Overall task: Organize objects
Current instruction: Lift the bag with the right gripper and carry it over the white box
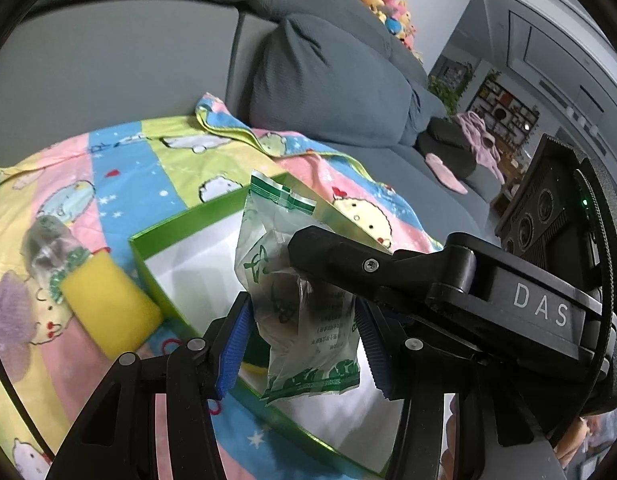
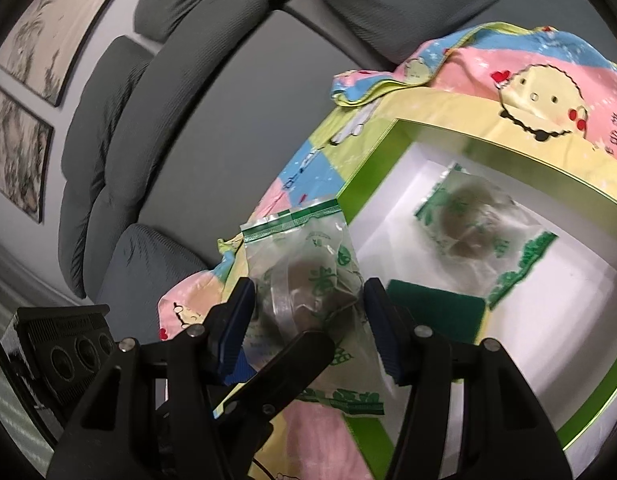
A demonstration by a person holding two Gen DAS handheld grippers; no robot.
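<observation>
1. Left claw (image 1: 302, 320): closed on one clear, green-printed packet (image 1: 268, 240). Both blue pads press its sides.
2. Right claw (image 2: 308, 312): closed on a packet (image 2: 304, 248) of the same kind. It appears to be the same packet, since one finger of the other claw crosses it in each view.
3. Box count: one. The green box (image 1: 148, 276) with a white floor lies open directly below and ahead of both claws.
4. Packet count: three. One is held. One packet in the box (image 2: 480, 220) lies ahead and right of the right claw. One loose packet (image 1: 48, 248) lies far left of the left claw.
5. Sponge count: two. The yellow sponge (image 1: 108, 312) lies left of the left claw, outside the box. The green-faced sponge (image 2: 436, 308) lies inside the box, just right of the right claw.
6. Support: one patterned blanket (image 1: 128, 160) on a grey sofa (image 1: 108, 60).
</observation>
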